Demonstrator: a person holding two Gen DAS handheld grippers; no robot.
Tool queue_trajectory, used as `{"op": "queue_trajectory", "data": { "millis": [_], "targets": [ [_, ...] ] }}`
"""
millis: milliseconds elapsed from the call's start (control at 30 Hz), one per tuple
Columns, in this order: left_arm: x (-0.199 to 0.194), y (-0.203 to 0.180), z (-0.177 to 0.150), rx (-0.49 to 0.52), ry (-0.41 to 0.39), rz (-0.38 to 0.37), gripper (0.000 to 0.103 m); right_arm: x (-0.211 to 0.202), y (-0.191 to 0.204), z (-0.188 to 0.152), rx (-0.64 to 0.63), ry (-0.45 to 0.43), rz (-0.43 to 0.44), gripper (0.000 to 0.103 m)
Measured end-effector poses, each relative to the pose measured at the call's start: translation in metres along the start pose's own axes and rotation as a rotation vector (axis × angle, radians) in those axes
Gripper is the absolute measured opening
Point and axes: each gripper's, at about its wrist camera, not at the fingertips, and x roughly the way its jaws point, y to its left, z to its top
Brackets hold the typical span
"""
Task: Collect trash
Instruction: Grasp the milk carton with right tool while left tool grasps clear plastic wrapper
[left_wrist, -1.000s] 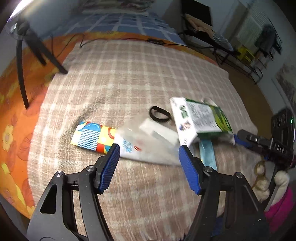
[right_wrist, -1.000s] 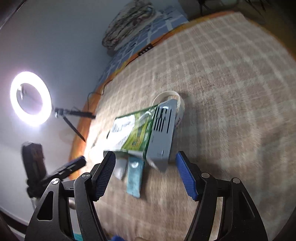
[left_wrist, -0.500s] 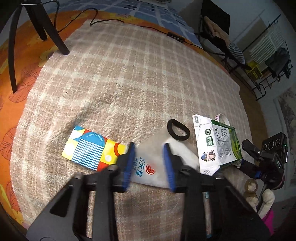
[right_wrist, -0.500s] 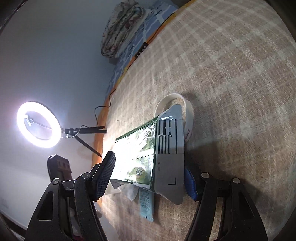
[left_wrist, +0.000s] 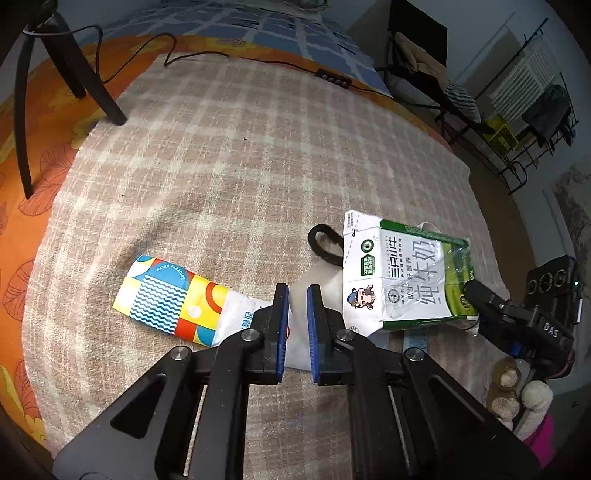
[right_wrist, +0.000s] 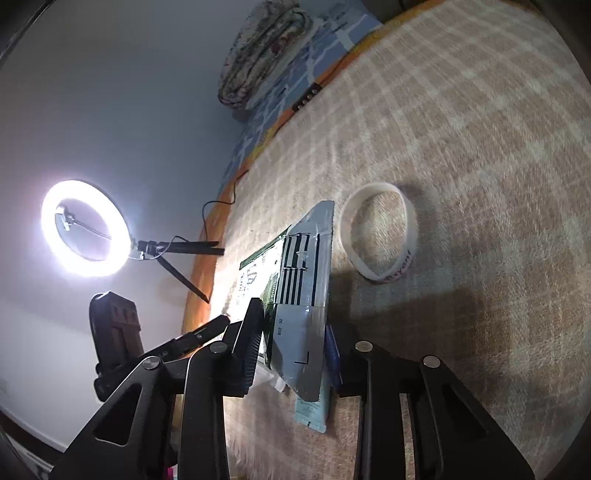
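The grasp step is judged in hand: the left claw (left_wrist: 297, 325) is closed on the white wrapper (left_wrist: 295, 332) and the right claw (right_wrist: 291, 354) on the milk carton (right_wrist: 301, 295), both on the plaid blanket (left_wrist: 221, 166); lifting clear is judged next.

A: What is different now for the left gripper (left_wrist: 297, 314)?
B: One second ago its jaws were wide apart; now they are closed on the white wrapper (left_wrist: 295, 334).
A: And the right gripper (right_wrist: 293, 341)?
B: It now clamps the milk carton (right_wrist: 301, 295), lifted off the white ring (right_wrist: 380, 232).
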Motion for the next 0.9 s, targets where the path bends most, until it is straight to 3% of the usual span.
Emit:
{"op": "queue_trajectory", "data": {
  "millis": [467, 900],
  "targets": [
    [-0.02, -0.01, -0.004, 0.029, -0.057, -0.006, 0.0, -0.067, 0.03, -0.01, -0.136, -0.097, 0.011, 0.023],
    [-0.096, -0.033, -0.035, 0.114, -0.168, -0.07, 0.0, -0.13, 0.042, -0.066, -0.192, -0.042, 0.016, 0.023]
  ]
}}
